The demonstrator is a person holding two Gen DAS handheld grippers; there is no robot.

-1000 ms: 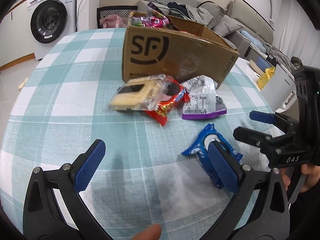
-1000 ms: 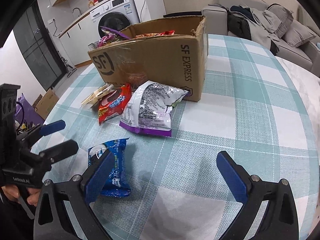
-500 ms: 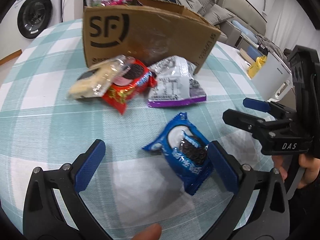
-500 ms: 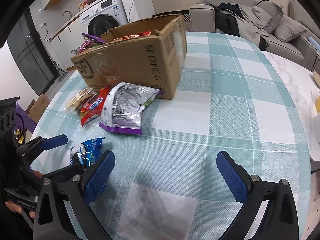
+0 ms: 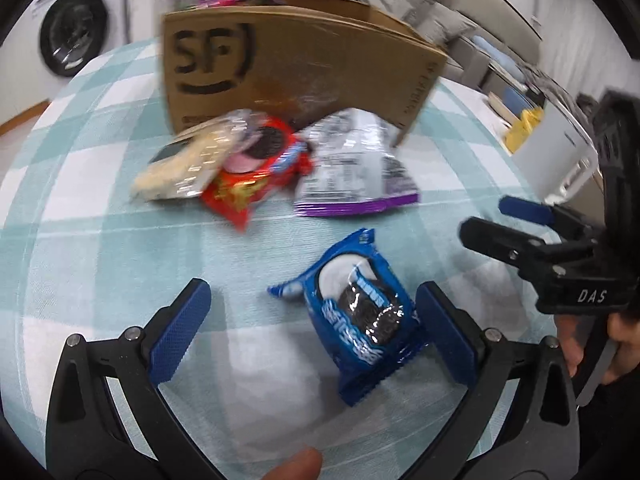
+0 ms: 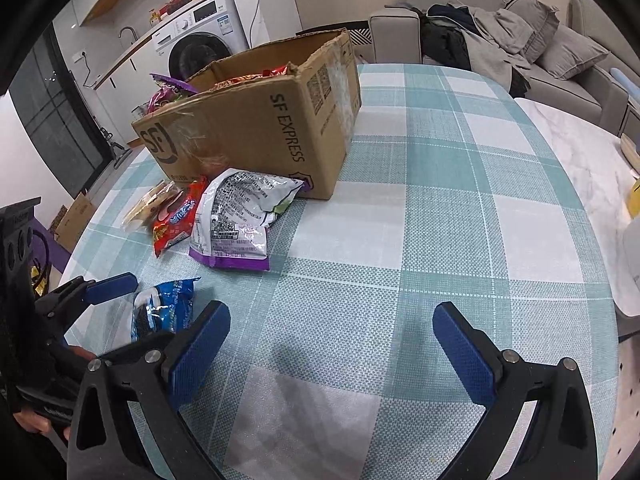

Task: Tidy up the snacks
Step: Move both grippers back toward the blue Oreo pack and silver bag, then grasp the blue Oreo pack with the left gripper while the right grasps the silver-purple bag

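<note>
Since a second ago the left claw [image 5: 310, 334] has swung toward the blue cookie packet [image 5: 362, 314], which now lies between its spread, empty fingers, close to the right pad [image 5: 444, 340]. The right claw [image 6: 332, 354] hangs released over bare tablecloth [image 6: 440, 216], gripping nothing. The box [image 5: 288, 68] stands at twelve o'clock, with a red packet [image 5: 252, 176], a pale cracker pack [image 5: 180, 164] and a silver bag [image 5: 352, 168] lying before it. Risk: the packet sits off-centre and angled, so closing may pinch only a crinkly edge and slip, or crush the cookies.
</note>
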